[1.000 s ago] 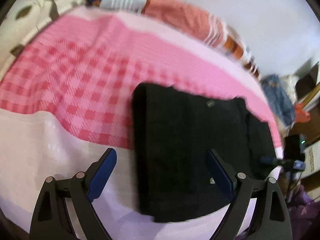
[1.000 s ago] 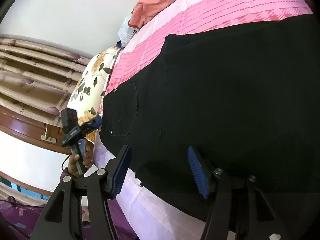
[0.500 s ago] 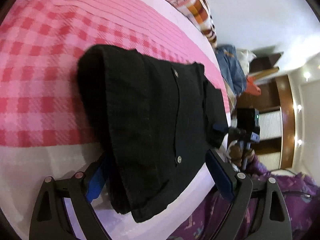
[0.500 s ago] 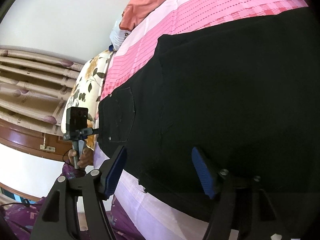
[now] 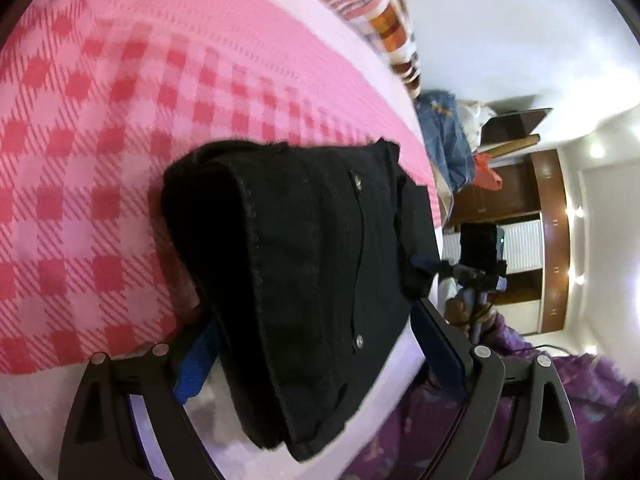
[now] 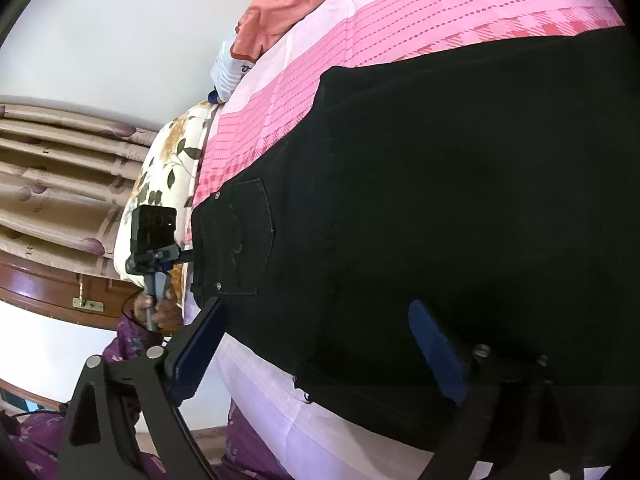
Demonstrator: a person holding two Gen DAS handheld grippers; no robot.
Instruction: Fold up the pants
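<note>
Black pants (image 5: 304, 256) lie folded in a thick stack on the pink checked bed cover (image 5: 92, 168). My left gripper (image 5: 316, 352) is open, its blue pads either side of the stack's near edge, which rises between them. In the right wrist view the pants (image 6: 460, 208) fill most of the frame, back pocket on the left. My right gripper (image 6: 320, 352) is open over the pants' near edge at the bed's side. Each gripper shows in the other's view, at the far side of the pants: the right one (image 5: 424, 264), the left one (image 6: 184, 258).
Orange striped pillows (image 5: 376, 4) lie at the head of the bed. A floral pillow (image 6: 160, 184) and curtains (image 6: 60, 184) are to the left in the right wrist view. Blue clothes (image 5: 444, 136) and a wooden cupboard (image 5: 552, 236) stand beyond the bed. The person's purple clothing (image 5: 560, 412) is close.
My left gripper has swung round and moved in to the near edge of the folded pants, which now sit between its fingers. My right gripper has shifted only slightly.
</note>
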